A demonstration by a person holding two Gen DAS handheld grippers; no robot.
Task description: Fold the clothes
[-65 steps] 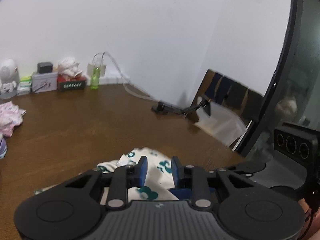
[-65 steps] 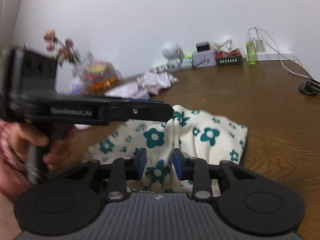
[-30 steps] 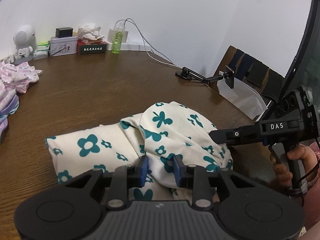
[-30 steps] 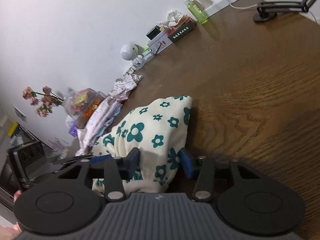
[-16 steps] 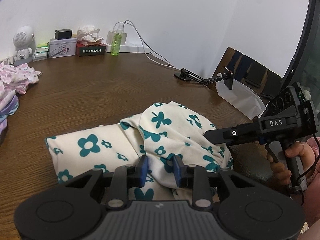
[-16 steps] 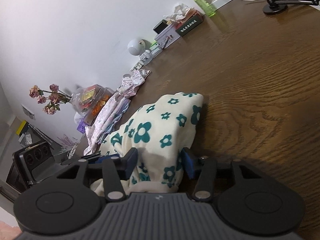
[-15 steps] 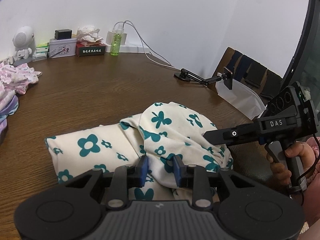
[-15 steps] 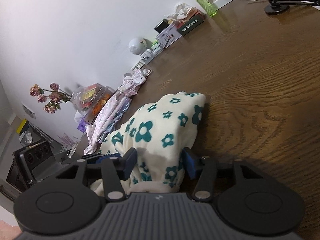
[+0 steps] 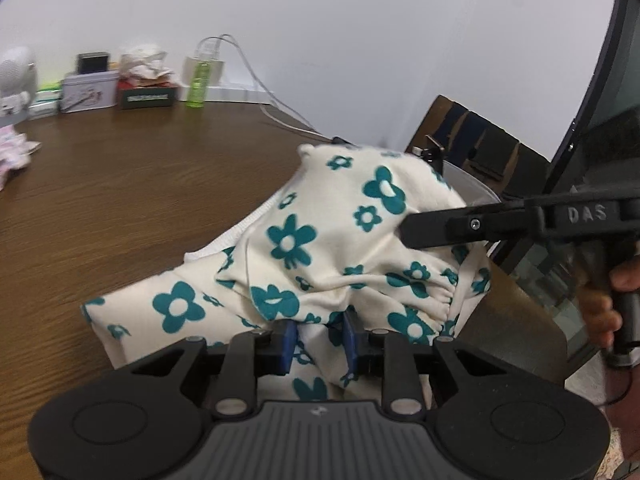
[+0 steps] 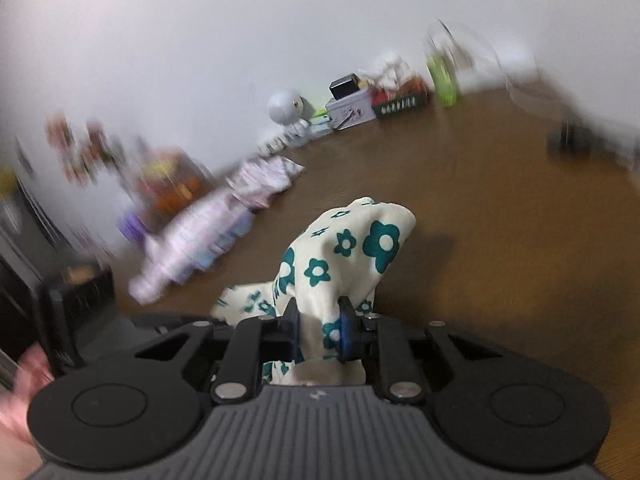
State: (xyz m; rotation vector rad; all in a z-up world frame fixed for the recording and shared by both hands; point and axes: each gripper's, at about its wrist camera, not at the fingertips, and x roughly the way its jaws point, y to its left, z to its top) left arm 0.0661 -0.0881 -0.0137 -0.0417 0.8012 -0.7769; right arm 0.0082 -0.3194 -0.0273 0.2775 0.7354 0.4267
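A cream garment with teal flowers (image 9: 320, 248) is bunched and lifted above the brown wooden table (image 9: 120, 200). My left gripper (image 9: 316, 338) is shut on its near edge. My right gripper (image 10: 318, 328) is shut on another bunch of the same garment (image 10: 344, 256), which stands up in a peak. The right gripper also shows in the left wrist view (image 9: 408, 228), pressed into the cloth from the right, with a hand on its handle. The right wrist view is motion-blurred.
Folded pale pink and lilac clothes (image 10: 208, 232) lie at the table's left. Boxes (image 9: 90, 88), a green bottle (image 9: 198, 80) and a white round gadget (image 10: 284, 106) line the back wall. A cable (image 9: 276, 104) runs across. A chair (image 9: 472, 152) stands at right.
Both grippers have risen and lifted the garment off the table into a peak. The right gripper has closed on the cloth and is swinging fast, blurring its view.
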